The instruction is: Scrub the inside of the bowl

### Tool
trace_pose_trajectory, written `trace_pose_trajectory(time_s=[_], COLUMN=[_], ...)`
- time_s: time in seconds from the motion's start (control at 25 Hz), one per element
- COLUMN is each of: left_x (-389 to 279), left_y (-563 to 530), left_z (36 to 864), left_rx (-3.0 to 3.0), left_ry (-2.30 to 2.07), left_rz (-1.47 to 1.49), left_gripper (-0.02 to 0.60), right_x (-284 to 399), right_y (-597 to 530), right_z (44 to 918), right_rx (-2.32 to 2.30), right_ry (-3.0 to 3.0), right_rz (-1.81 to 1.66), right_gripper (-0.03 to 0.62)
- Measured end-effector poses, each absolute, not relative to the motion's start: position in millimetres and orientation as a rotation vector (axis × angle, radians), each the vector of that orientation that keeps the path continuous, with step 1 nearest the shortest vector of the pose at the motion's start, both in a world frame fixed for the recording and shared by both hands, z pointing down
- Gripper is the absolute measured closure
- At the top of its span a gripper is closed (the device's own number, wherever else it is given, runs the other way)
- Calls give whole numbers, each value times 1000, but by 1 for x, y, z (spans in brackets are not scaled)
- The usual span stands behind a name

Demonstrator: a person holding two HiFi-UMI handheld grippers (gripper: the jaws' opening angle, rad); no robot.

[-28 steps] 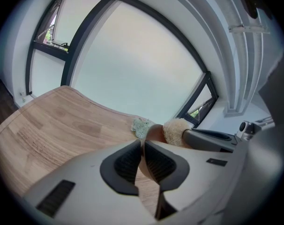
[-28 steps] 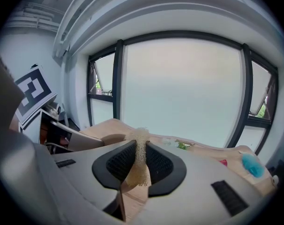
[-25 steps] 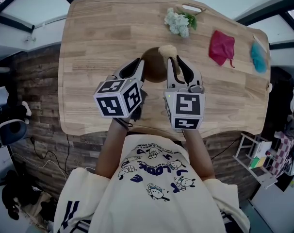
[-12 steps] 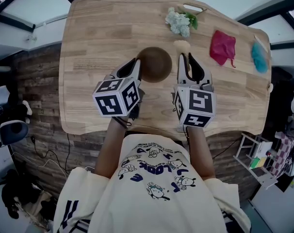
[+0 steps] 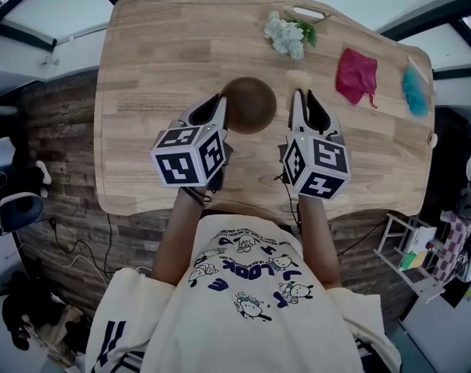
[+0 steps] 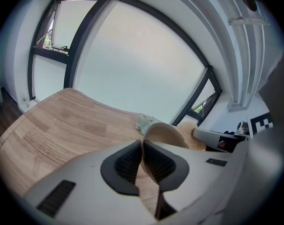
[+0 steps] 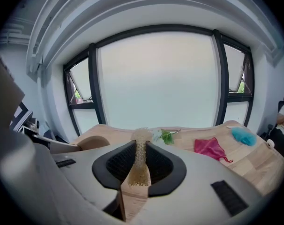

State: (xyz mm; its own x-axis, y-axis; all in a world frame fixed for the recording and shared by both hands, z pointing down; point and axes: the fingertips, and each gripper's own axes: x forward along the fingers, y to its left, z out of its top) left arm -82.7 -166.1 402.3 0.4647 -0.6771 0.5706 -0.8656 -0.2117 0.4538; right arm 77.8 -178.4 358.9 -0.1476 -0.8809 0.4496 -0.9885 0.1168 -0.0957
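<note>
Right gripper (image 5: 302, 103) has swung out of the bowl (image 5: 249, 103) and now sits just to its right. Bowl unmoved, upright at mid tabletop (image 5: 150, 61). Jaws pinch a tan scrub pad (image 7: 140, 161), its tip over bare wood. Left gripper (image 6: 142, 146) is clamped on the bowl's near rim, presumably steadying it against scrubbing strokes.
</note>
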Motion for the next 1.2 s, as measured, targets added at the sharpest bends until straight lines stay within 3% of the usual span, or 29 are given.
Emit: trace_pose_trajectory(time_s=[1.2], left_x=[-87], left_y=[-160], left_z=[407], left_rx=[1937], left_ry=[-1308], left_rz=[332], left_gripper=[537], right_x=[69], right_y=[-157], right_z=[392], right_rx=[1808], right_ry=[-2070], right_rz=[763], right_gripper=[534])
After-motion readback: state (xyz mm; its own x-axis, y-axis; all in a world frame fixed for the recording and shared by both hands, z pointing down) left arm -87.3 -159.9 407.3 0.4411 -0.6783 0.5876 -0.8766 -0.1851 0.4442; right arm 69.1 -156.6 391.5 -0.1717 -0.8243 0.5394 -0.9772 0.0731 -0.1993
